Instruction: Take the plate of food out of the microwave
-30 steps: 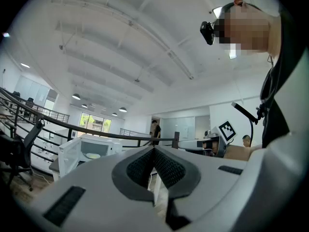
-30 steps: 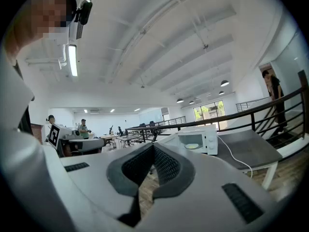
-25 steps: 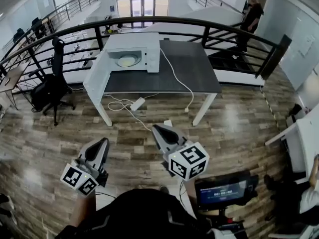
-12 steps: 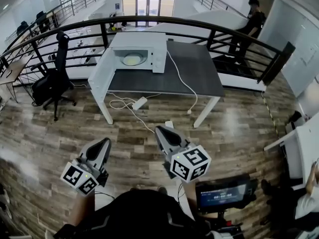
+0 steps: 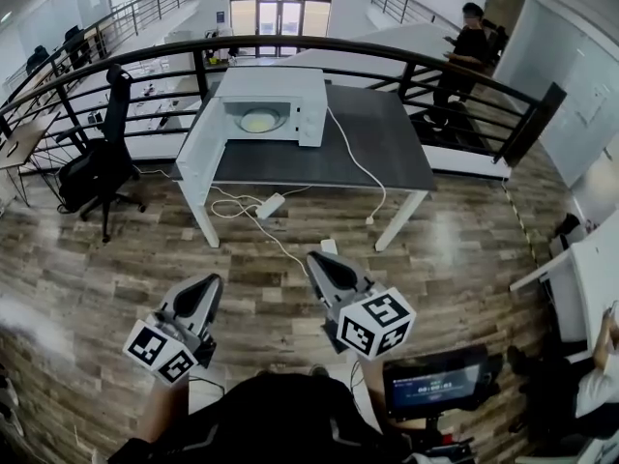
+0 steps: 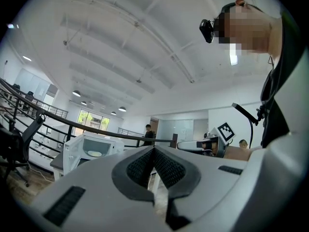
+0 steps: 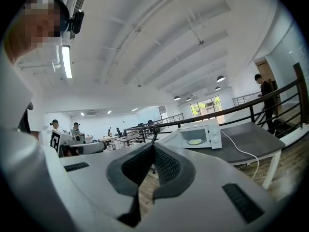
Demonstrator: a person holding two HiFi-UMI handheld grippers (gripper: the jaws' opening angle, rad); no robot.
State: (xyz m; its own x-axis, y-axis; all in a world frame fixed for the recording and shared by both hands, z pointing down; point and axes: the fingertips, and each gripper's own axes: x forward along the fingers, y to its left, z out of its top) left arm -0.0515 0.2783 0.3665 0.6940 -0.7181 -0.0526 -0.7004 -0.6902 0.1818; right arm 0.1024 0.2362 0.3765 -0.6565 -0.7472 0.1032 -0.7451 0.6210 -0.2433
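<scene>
A white microwave [image 5: 266,104] stands at the back left of a dark-topped table [image 5: 368,143], its door [image 5: 198,143] swung wide open to the left. Inside lies a plate of pale food [image 5: 257,120]. The microwave [image 6: 91,149] with its plate also shows small in the left gripper view, and the microwave [image 7: 200,134] in the right gripper view too. Both grippers are far from the table, held low over the wooden floor near my body. My left gripper [image 5: 210,283] is shut and holds nothing. My right gripper [image 5: 313,259] is shut and holds nothing.
A white cable [image 5: 353,162] runs from the microwave across the table to a power strip [image 5: 269,205] on the floor. A black railing [image 5: 387,51] curves behind the table, an office chair [image 5: 97,162] stands at the left, and a person [image 5: 462,56] walks at the back right.
The table and microwave sit slightly lower and nearer in the head view. The person at the back right has stepped to the left. Both grippers stay shut and shifted a little lower.
</scene>
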